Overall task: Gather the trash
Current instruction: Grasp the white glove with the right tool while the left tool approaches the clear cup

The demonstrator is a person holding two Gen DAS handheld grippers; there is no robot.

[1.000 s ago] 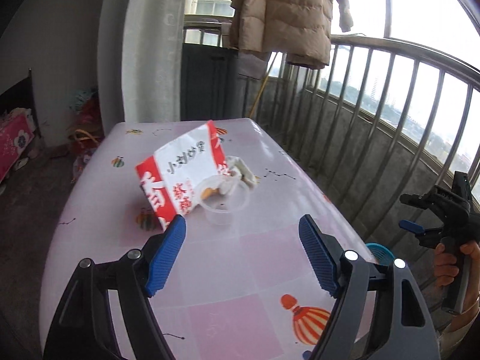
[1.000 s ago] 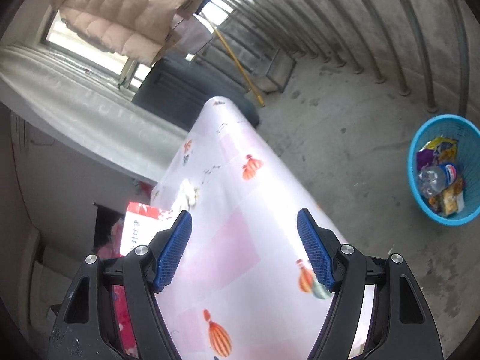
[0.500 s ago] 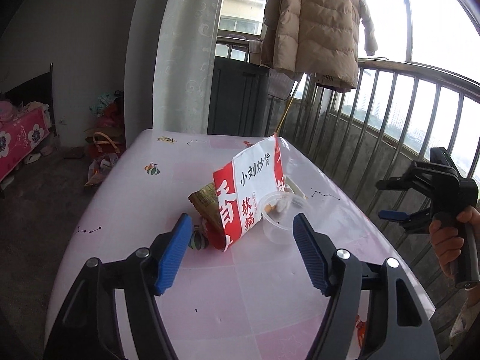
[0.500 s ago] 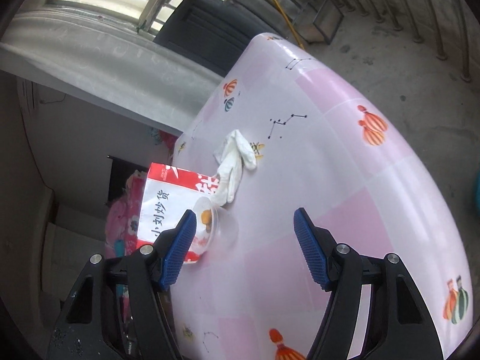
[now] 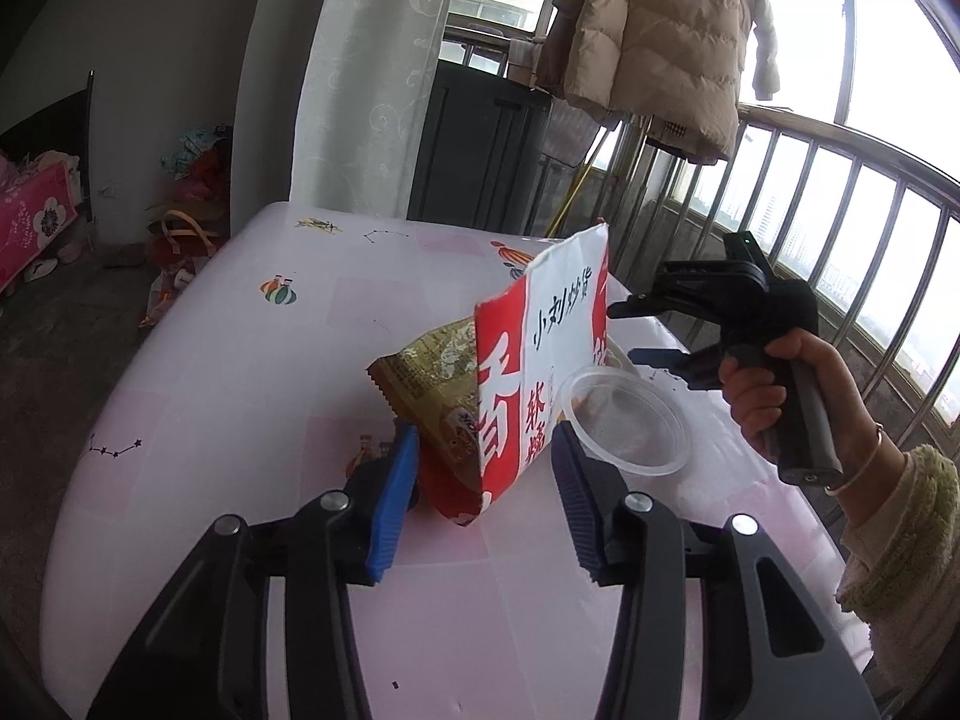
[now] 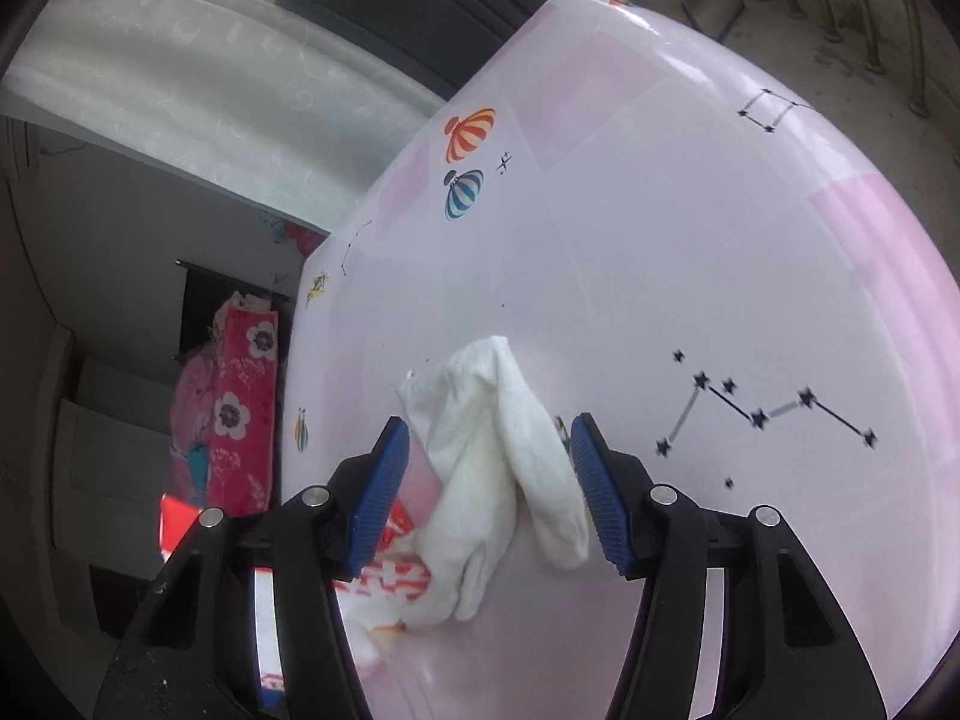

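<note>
Left gripper (image 5: pixel 483 495) has been closing its jaws around the lower corner of the red-and-white snack bag (image 5: pixel 540 372), which stands on the pink table (image 5: pixel 240 360); the blue pads aren't pressing on it. A gold wrapper (image 5: pixel 432 372) pokes out behind the bag (mostly hidden), and a clear plastic cup (image 5: pixel 624 420) sits right beside it, contents hard to make out. Right gripper (image 6: pixel 489 492) has been narrowing too, its jaws straddling a crumpled white tissue (image 6: pixel 492 468) with a gap on each side. From that view the bag is only a red sliver cut off behind the fingers. A hand (image 5: pixel 774 396) holds the right gripper's handle.
</note>
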